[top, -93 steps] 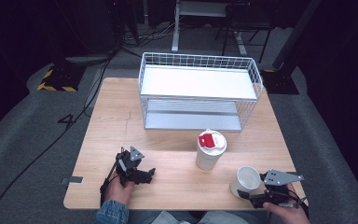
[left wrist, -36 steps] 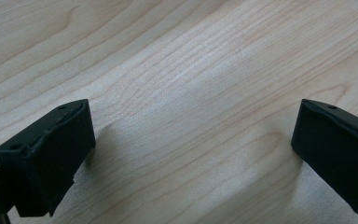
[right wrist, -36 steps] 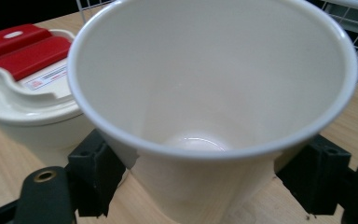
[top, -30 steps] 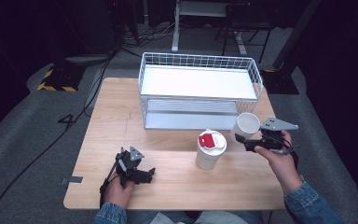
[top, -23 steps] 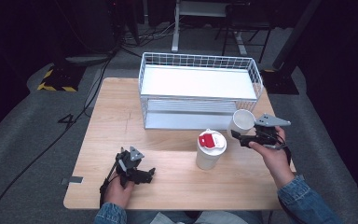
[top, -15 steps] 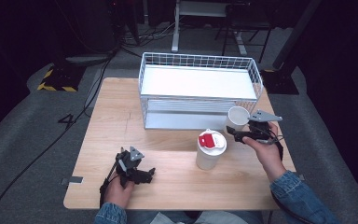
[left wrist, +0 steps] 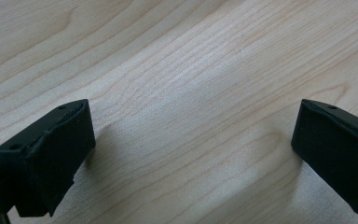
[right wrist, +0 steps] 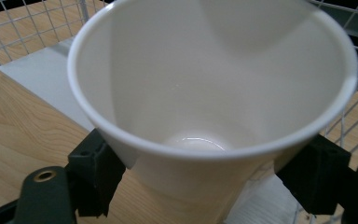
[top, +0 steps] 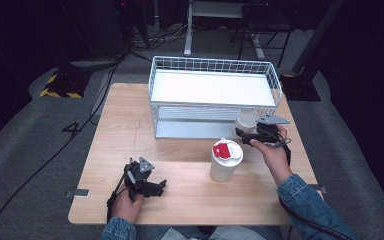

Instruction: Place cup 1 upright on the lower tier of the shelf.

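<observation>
An empty white paper cup (top: 245, 120) hangs at the right front corner of the white wire rack (top: 214, 98), with my right gripper (top: 246, 134) shut on its lower body. In the right gripper view the white paper cup (right wrist: 205, 93) stands upright and open-topped between the two black jaws. A second white cup with a lid and red label (top: 226, 159) stands on the wooden table (top: 130, 125) just left of that gripper. My left gripper (top: 161, 185) rests open on the table near the front left; its jaws stand wide over bare wood (left wrist: 191, 121).
The wire rack has an upper white shelf and a lower shelf (top: 200, 129) open toward me. Dark floor with cables surrounds the table. Bare wood lies left of the rack and along the front edge.
My right gripper has carried the open cup left and slightly down, from beside the rack's right end to its front right corner. The left gripper has stayed put.
</observation>
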Demonstrator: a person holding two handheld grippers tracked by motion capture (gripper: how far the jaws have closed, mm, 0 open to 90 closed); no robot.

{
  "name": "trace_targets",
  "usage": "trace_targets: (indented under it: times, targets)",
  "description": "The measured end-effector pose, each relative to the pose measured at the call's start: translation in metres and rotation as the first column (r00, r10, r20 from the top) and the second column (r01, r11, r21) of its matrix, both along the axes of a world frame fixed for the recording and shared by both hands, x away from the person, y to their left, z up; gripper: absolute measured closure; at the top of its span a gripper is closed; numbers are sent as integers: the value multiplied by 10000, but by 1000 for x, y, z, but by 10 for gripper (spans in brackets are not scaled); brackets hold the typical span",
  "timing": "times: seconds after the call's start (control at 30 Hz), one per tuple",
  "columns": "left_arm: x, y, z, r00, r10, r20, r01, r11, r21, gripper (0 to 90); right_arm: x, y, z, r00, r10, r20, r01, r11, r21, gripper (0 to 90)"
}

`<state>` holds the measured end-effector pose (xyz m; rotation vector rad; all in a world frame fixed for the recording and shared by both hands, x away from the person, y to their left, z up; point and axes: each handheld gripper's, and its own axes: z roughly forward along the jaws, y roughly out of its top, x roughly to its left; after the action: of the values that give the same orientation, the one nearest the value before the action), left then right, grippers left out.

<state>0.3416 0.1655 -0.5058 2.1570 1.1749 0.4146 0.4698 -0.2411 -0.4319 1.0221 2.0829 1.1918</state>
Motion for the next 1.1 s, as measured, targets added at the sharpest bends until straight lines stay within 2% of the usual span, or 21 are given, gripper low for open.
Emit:
trace_targets:
  times: [0.2, 0.47, 0.83, 1.1]
  targets:
    - [0, 0, 0, 10000, 1, -1, -1, 10000, -1, 0, 9, 6, -11, 10000, -50, 57, 51, 9998, -179, 225]
    - [0, 0, 0, 10000, -1, 0, 1, 10000, 3, 0, 25, 11, -26, 9997, -232, 19, 232, 9996, 153, 224]
    - [0, 0, 0, 10000, 1, -1, -1, 10000, -3, 0, 35, 13, -37, 9986, -469, -230, 476, 9984, 308, 224]
    - [0, 0, 0, 10000, 1, -1, -1, 10000, -1, 0, 40, 15, -40, 9985, -512, -199, 518, 9980, 353, 224]
